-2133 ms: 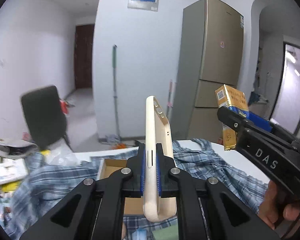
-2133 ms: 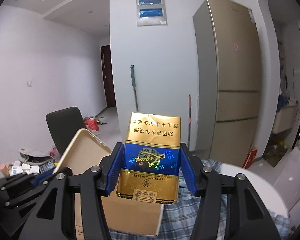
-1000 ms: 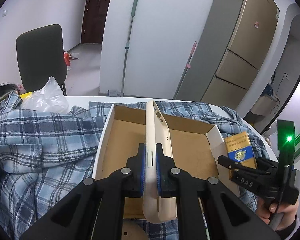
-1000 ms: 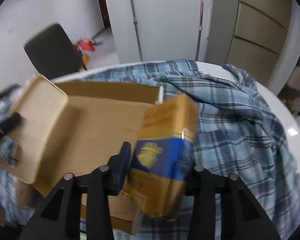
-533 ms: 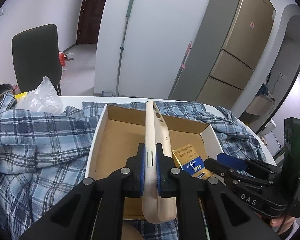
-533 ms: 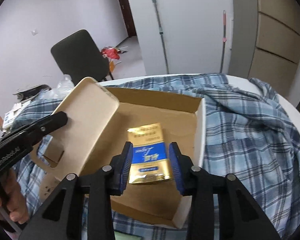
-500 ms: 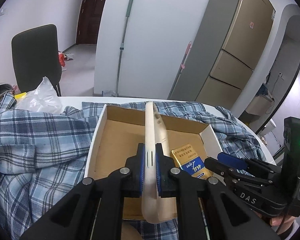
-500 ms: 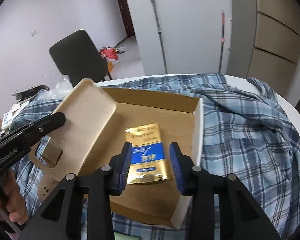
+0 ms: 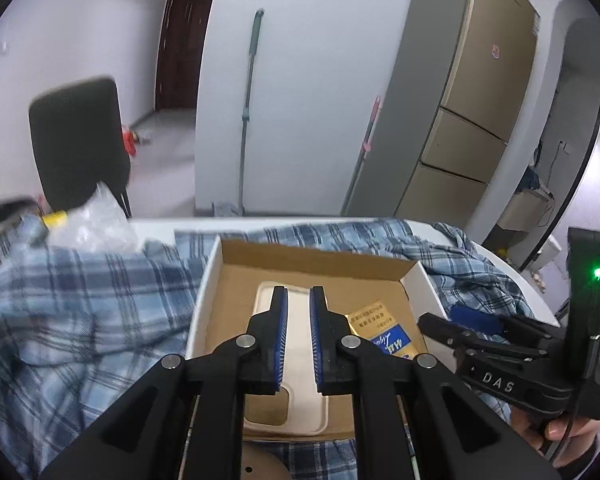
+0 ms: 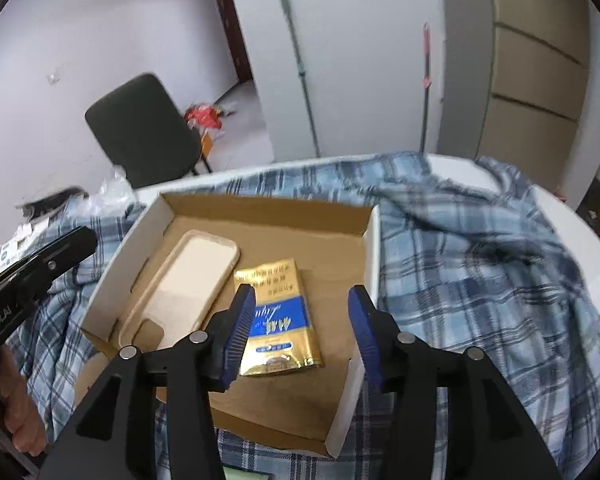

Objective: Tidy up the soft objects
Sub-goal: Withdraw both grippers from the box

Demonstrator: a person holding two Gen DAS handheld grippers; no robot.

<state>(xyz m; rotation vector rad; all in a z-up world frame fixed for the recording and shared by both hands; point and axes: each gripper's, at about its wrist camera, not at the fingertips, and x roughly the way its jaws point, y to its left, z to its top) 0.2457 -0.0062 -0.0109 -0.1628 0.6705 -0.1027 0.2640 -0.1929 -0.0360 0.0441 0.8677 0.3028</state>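
Brown inside, white outside: shallow cardboard box (image 10: 370, 236). In that box, cream soft phone case (image 10: 188, 280) and gold-and-blue foil cigarette pack (image 10: 276, 312). Under the box, blue-and-white plaid shirt cloth (image 10: 480, 260). Beyond the box, black chair (image 10: 140, 128). Blue pads (image 9: 281, 336) on black gripper fingers.

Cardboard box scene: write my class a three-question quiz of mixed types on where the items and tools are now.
1. True or false: the phone case lies flat in the box.
2. Which item sits nearer the right tool? A) phone case B) cigarette pack
3. Fill in: the box rests on a blue plaid ____.

Key: 1 true; 2 B; 3 shirt. Both the left tool and the right tool are open and hold nothing.
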